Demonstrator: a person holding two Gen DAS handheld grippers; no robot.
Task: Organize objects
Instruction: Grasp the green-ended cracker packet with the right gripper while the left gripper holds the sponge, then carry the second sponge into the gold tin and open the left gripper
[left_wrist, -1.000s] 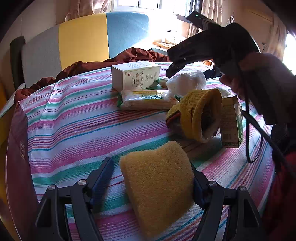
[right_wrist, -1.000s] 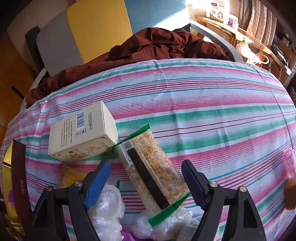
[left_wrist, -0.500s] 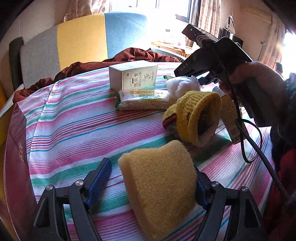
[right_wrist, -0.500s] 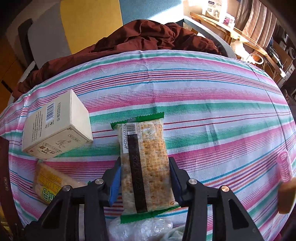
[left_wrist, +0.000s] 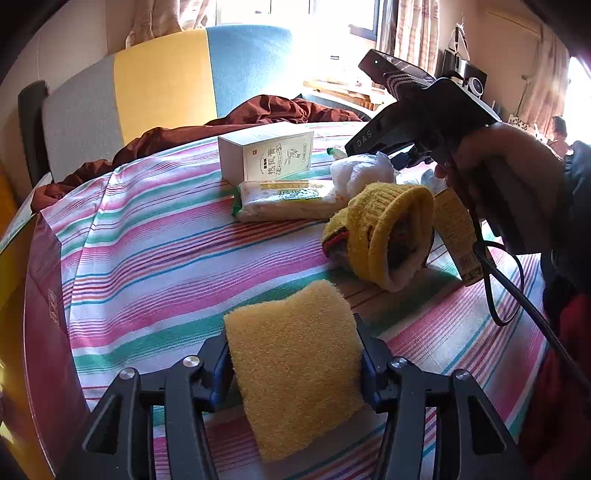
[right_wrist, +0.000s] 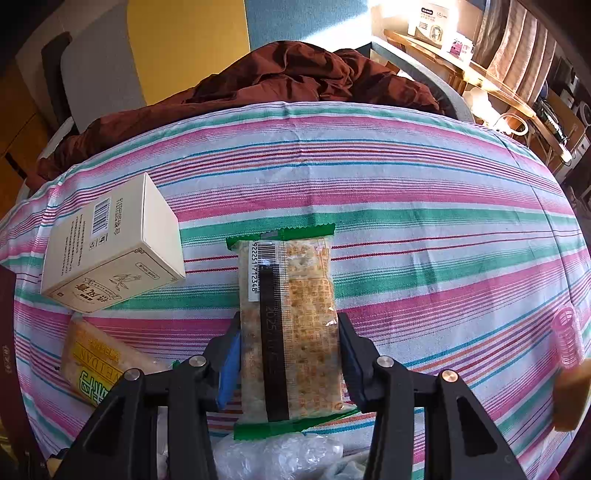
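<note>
Both hands are full at a table (right_wrist: 406, 177) spread with a pink, green and white striped cloth. The left hand-held gripper (left_wrist: 293, 365) is clamped on a yellow sponge (left_wrist: 295, 369), pinching it from both sides just above the cloth; the right hand-held gripper (right_wrist: 290, 354) is closed on a clear cracker packet (right_wrist: 288, 325) with green sealed ends, gripped near its lower half so most of its length juts forward.

The rest of the clutter waits near the front of the table — a cream carton (right_wrist: 110, 251) lying on its side, a second snack packet (right_wrist: 92, 365) just beside it, a crumpled plastic bag (left_wrist: 362, 170), a yellow knit hat (left_wrist: 384, 232) lying open-mouthed, and, off to the right, a pink hair roller (right_wrist: 567, 332).

The risks look modest but real. The sponge is soft and could squirm out of a squeeze. The packet's film is slick, and the crackers inside may crack under pressure — or the long free end could droop and clip the carton on the way past.
</note>
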